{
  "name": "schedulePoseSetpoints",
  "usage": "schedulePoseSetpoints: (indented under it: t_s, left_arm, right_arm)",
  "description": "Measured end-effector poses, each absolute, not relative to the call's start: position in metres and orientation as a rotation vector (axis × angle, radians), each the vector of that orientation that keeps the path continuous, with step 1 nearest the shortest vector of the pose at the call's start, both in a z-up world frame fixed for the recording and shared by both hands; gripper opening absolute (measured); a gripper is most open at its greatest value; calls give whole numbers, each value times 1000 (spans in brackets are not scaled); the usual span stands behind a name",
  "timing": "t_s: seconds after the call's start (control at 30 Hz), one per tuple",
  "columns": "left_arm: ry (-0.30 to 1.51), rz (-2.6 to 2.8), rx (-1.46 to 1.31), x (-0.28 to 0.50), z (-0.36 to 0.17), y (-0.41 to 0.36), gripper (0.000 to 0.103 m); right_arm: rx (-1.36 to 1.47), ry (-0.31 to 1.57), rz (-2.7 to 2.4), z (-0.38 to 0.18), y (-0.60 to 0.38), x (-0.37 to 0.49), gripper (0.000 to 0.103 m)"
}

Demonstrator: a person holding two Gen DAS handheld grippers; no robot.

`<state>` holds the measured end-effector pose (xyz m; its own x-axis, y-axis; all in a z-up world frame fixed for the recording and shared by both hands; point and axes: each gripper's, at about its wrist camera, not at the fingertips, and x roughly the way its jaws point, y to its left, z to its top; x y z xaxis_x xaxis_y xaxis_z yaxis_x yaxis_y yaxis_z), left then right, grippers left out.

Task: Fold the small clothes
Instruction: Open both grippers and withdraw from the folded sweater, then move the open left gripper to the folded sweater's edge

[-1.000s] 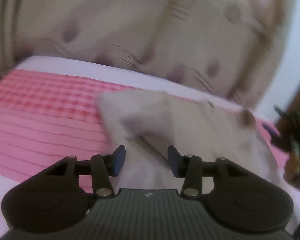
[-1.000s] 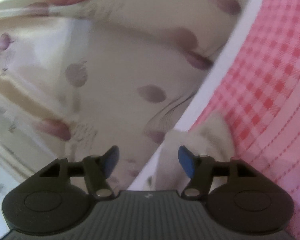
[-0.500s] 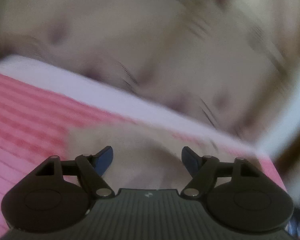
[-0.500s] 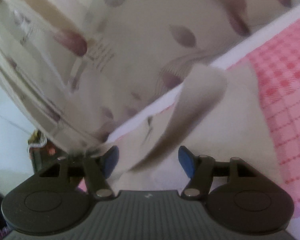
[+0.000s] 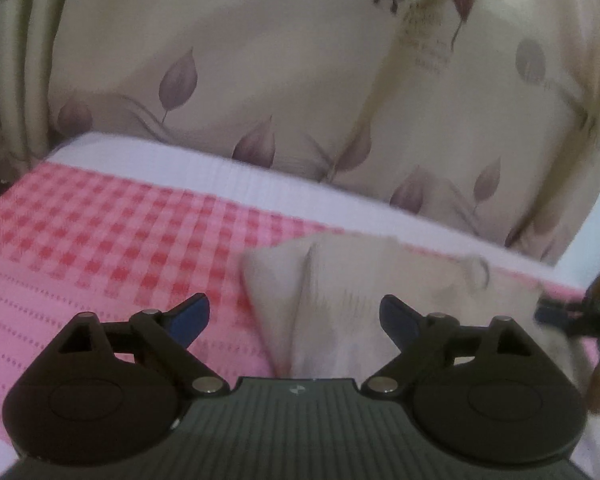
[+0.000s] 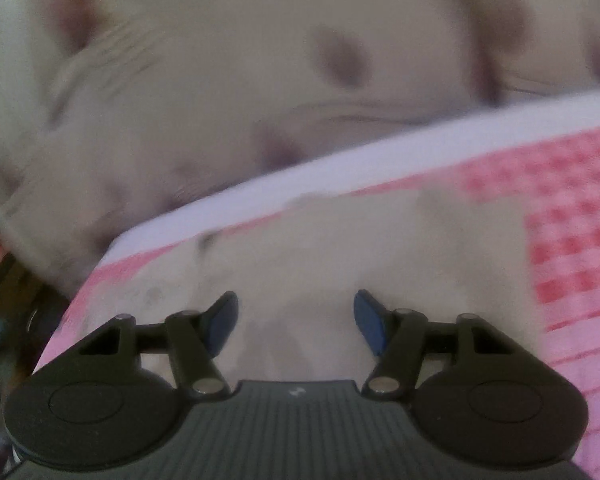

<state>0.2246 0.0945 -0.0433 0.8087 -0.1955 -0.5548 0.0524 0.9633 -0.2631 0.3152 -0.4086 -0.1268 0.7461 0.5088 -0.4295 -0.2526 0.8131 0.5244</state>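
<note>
A small cream garment (image 5: 340, 280) lies on the pink checked bedcover (image 5: 100, 248), folded with a ridge near its left corner. My left gripper (image 5: 294, 318) is open and empty, with the garment's left edge between and beyond its blue fingertips (image 5: 190, 316). In the right wrist view the same garment (image 6: 380, 248) lies flat under and ahead of my right gripper (image 6: 296, 322), which is open and empty. That view is blurred. The other gripper shows dark at the right edge of the left wrist view (image 5: 580, 312).
A cream curtain with purple leaf print (image 5: 300, 80) hangs behind the bed's far edge. A white strip of sheet (image 5: 220, 168) borders the pink cover. Dark clutter lies off the bed's left corner in the right wrist view (image 6: 4, 320).
The raised flap of the garment seen half a second ago now lies flat. My left gripper has opened wider and shifted left; the right view has swung over the garment.
</note>
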Motion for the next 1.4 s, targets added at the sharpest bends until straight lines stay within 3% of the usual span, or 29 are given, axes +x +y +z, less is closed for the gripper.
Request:
schedulePoseSetpoints:
  t_s: [0.17, 0.33, 0.5, 0.7, 1.07, 1.2, 1.4]
  left_arm:
    - [645, -155, -225, 225, -57, 95, 90]
    - [680, -127, -244, 238, -67, 95, 90]
    - [688, -102, -242, 245, -75, 95, 91]
    - [685, -80, -151, 251, -79, 88, 101]
    - [674, -79, -68, 254, -84, 81, 103]
    - [667, -82, -55, 254, -86, 80, 103]
    - [653, -88, -39, 253, -88, 80, 103]
  right_arm:
    - [592, 409, 472, -118, -418, 276, 66]
    - [239, 357, 365, -125, -381, 228, 66]
    - [111, 418, 261, -137, -358, 230, 66]
    - [-2, 471, 241, -143, -334, 237, 89]
    - [0, 462, 222, -144, -328, 239, 96]
    - [-9, 459, 199, -145, -326, 240, 103]
    - [-7, 457, 203, -144, -328, 236, 103]
